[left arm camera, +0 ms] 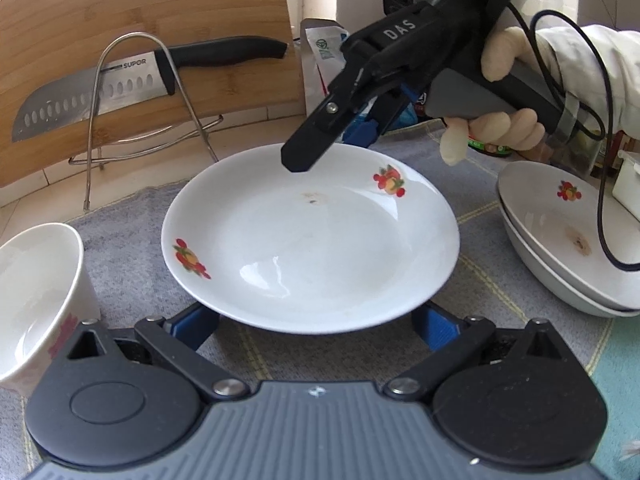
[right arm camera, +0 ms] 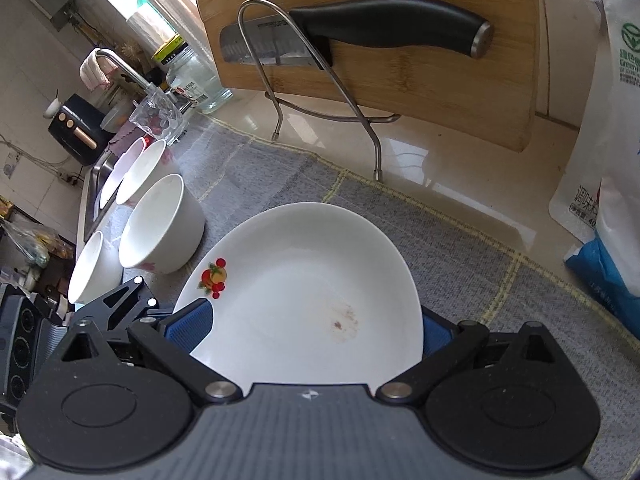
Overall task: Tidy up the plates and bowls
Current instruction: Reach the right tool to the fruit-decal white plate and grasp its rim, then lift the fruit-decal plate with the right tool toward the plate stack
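Note:
A white plate (left arm camera: 312, 248) with fruit decals and a small brown stain lies on the grey cloth (left arm camera: 120, 264). My left gripper (left arm camera: 316, 328) is open, its blue pads (left arm camera: 196, 326) on either side of the plate's near rim and not seen pressing on it. My right gripper (left arm camera: 332, 148), held by a gloved hand (left arm camera: 500, 56), hangs just over the far rim. In the right wrist view the same plate (right arm camera: 312, 280) fills the gap between the right gripper's (right arm camera: 316, 328) wide-open fingers. The left gripper (right arm camera: 132, 300) shows at the plate's left edge.
Two stacked plates (left arm camera: 568, 240) sit at the right and a white bowl (left arm camera: 36, 288) at the left. Several bowls (right arm camera: 160, 224) stand beside the sink (right arm camera: 96, 176). A bamboo board (right arm camera: 400, 80) with a knife (right arm camera: 380, 24) stands in a wire rack behind. Bags (right arm camera: 608, 160) stand at the right.

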`<state>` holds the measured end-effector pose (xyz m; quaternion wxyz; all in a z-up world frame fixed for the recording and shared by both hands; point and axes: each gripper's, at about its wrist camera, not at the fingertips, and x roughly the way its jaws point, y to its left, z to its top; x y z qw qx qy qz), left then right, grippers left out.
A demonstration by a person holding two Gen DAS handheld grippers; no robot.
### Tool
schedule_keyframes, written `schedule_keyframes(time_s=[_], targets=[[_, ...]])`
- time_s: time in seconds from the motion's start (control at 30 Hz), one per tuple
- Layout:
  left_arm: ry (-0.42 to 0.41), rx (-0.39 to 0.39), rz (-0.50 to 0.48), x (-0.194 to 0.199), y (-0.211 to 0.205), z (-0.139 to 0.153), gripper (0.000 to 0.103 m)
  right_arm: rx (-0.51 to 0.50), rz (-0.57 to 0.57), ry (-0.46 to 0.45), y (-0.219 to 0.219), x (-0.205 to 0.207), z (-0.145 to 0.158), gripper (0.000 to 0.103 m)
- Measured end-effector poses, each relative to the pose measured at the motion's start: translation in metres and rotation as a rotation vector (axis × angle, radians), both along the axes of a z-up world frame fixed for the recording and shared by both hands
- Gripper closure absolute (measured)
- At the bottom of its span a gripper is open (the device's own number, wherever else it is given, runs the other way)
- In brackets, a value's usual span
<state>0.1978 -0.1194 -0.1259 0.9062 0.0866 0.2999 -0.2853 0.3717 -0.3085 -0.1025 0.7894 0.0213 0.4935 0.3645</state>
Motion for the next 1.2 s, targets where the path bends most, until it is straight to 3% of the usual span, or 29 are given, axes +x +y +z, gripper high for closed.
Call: schedule_keyframes(time_s=[0.5,0.93,1.2], targets=[[0.009,-0.004,-0.008,0.0008,0.0020,0.0017,0.002,0.030,-0.024,0.047,-0.0024,0.0079,0.0000,0.000],[0.005,-0.004,-0.025,0.0004,0.0012,0.0073,0.002,0.016,-0.036,0.034,-0.0026,0.0045,0.0028,0.000],[0.051,-0.017,-0.053,0.0054,0.0028,0.0030,0.002,-0.007,-0.037,0.027,0.0000,0.0006,0.0013,0.000]])
